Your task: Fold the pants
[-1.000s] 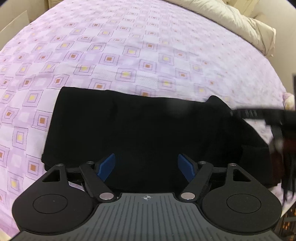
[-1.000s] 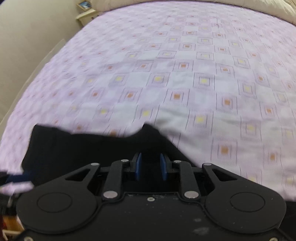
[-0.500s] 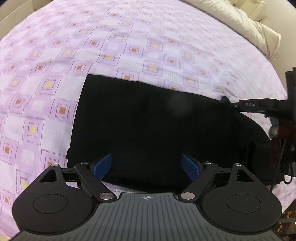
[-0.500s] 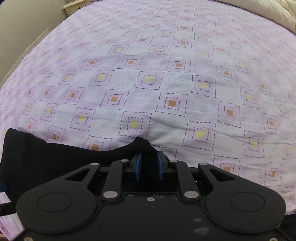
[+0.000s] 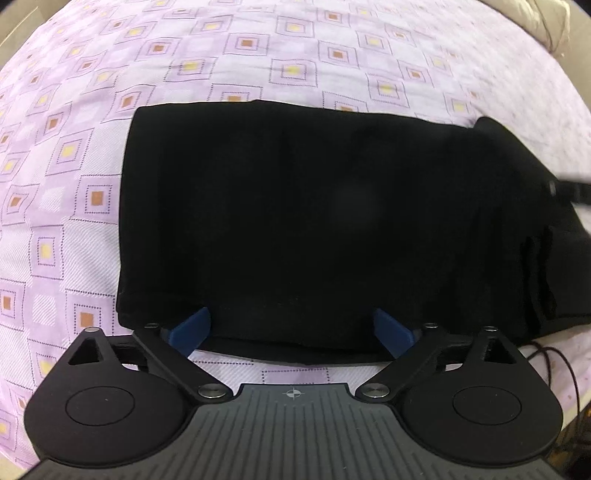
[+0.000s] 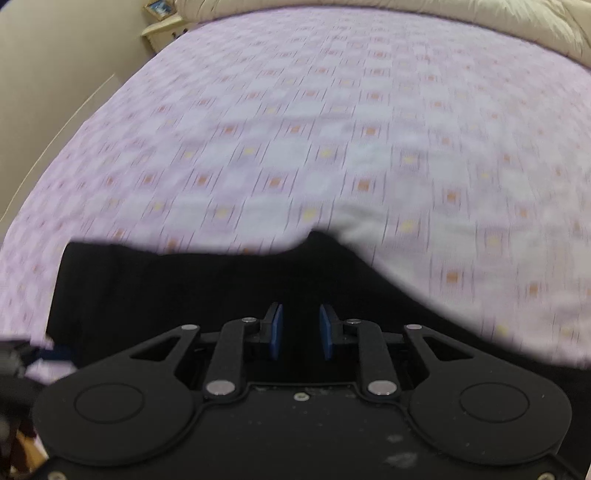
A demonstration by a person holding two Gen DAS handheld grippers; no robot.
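We see the pants (image 5: 314, 229) lying flat on the bed (image 5: 258, 55), folded into a block whose long side runs from 9 to 3 o'clock in the left wrist view. Our left tongs (image 5: 291, 330) sit at 6 o'clock, at the near edge of the pants, one finger (image 5: 190, 328) toward 7 and the other toward 5, both at that edge. At 3 o'clock the cloth bunches in layers. At 1 o'clock, behind the bed, lies a pillow (image 5: 550, 18).

In the right wrist view the right tongs (image 6: 298, 330) sit at 6 o'clock with the pants (image 6: 177, 291) between the fingers, cloth spreading toward 9 and 4. Bedding (image 6: 461, 22) lies at 12 to 1, a shelf (image 6: 162, 27) at 11.
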